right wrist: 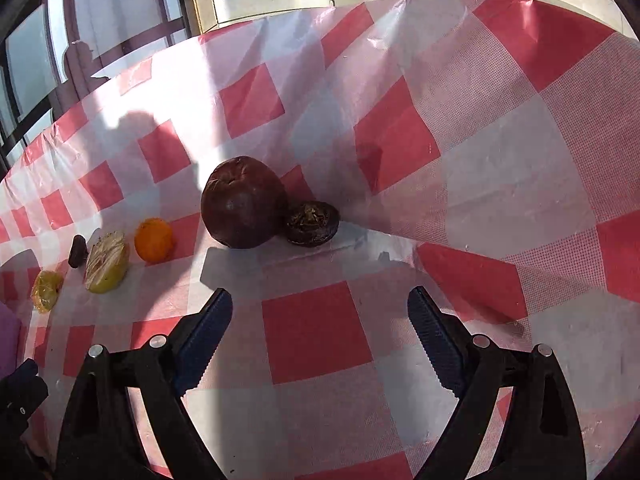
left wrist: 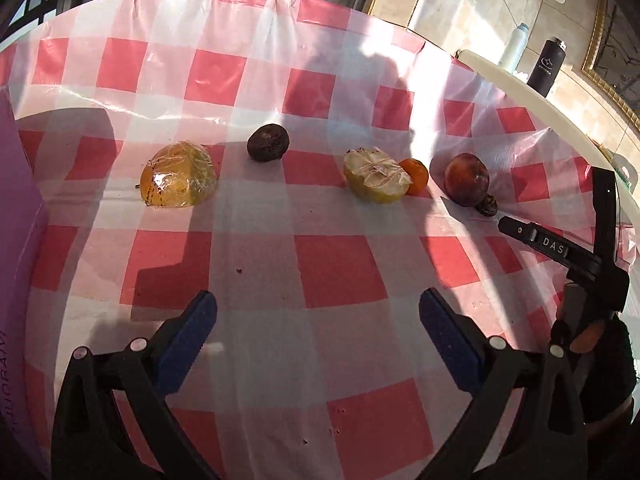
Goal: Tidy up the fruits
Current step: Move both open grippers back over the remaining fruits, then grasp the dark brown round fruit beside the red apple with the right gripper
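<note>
Fruits lie in a row on the red-and-white checked tablecloth (left wrist: 336, 268). In the left wrist view, from left: a plastic-wrapped yellow fruit half (left wrist: 178, 180), a dark round fruit (left wrist: 268, 142), a cut yellow-green half (left wrist: 376, 176), a small orange (left wrist: 416, 176), a big dark red fruit (left wrist: 466, 178) and a small shrivelled dark fruit (left wrist: 489, 205). My left gripper (left wrist: 318, 302) is open and holds nothing, well short of the row. My right gripper (right wrist: 320, 300) is open over the cloth, just short of the dark red fruit (right wrist: 242, 204) and the shrivelled fruit (right wrist: 312, 224).
A black bottle (left wrist: 546, 66) and a white bottle (left wrist: 514, 46) stand on a cream surface beyond the table's far right edge. A purple object (left wrist: 20, 240) borders the cloth at the left. The cloth rises in a fold (right wrist: 500, 220) right of the shrivelled fruit.
</note>
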`<state>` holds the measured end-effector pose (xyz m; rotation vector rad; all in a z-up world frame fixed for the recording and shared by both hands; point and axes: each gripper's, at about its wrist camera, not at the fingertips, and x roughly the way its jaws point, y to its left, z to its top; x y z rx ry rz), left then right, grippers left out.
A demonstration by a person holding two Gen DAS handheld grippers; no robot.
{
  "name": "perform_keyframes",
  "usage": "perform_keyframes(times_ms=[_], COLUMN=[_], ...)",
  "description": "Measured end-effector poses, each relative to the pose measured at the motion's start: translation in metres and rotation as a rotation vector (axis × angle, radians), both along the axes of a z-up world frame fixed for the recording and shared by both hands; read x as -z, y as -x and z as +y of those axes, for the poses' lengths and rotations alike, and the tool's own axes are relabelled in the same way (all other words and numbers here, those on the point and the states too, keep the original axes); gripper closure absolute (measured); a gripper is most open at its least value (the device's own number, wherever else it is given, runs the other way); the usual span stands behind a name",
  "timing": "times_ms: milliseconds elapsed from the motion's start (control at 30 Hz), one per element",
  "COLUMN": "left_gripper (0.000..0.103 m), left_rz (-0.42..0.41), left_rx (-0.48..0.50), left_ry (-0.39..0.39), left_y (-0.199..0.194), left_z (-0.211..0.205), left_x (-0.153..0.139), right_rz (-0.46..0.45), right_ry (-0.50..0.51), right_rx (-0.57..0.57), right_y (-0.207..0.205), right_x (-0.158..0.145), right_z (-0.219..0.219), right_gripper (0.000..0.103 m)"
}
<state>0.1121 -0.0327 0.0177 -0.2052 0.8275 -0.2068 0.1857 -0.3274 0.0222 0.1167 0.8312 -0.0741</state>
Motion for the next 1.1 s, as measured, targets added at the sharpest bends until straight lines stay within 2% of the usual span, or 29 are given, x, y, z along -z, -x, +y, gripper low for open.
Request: perform_keyframes(times_ms=[33, 133, 433, 467, 500, 667, 833, 933, 1100], left_gripper=[0.002, 0.002, 0.002, 0.002, 0.002, 0.002, 0.002, 0.002, 0.002], left_rz=[0.014, 0.04, 0.035, 0.035, 0.035, 0.036, 0.039, 0.039, 0.04], left_rx=[-0.001, -0.012, 0.006, 0.006, 0.003, -0.004, -0.003, -0.003, -0.003], left_ry=[0.006, 0.014, 0.015, 0.02, 0.025, 0.022, 0.016, 0.016, 0.012], left_y=[-0.002, -0.006, -0.005, -0.004, -0.004, -0.005, -0.006, -0.005, -0.006], left_z=[0.0, 0.001, -0.001, -0.001, 0.0, 0.0, 0.0, -0.001, -0.001], left_x=[0.002, 0.004, 0.003, 0.003, 0.003, 0.004, 0.004, 0.004, 0.004], right_rz=[0.024, 0.073, 0.084, 0.08, 0.078, 0.067, 0.08, 0.085, 0.065], right_ry=[0.01, 0.036, 0.142, 0.137, 0.111, 0.016, 0.068, 0.091, -0.008], right_rx=[-0.003, -0.001, -0.039, -0.054, -0.067, -0.061, -0.084, -0.078, -0.101], right_y=[-0.011, -0.037, -0.056, -0.055, -0.056, -0.039, -0.032, -0.033, -0.002], right_x=[0.003, 0.009, 0.012, 0.011, 0.011, 0.011, 0.012, 0.012, 0.007], right_z=[-0.001, -0.003, 0.006, 0.006, 0.007, 0.004, 0.012, 0.022, 0.046], right_gripper=[0.031, 0.038, 0.044, 0.05, 0.063, 0.063, 0.06, 0.062, 0.063])
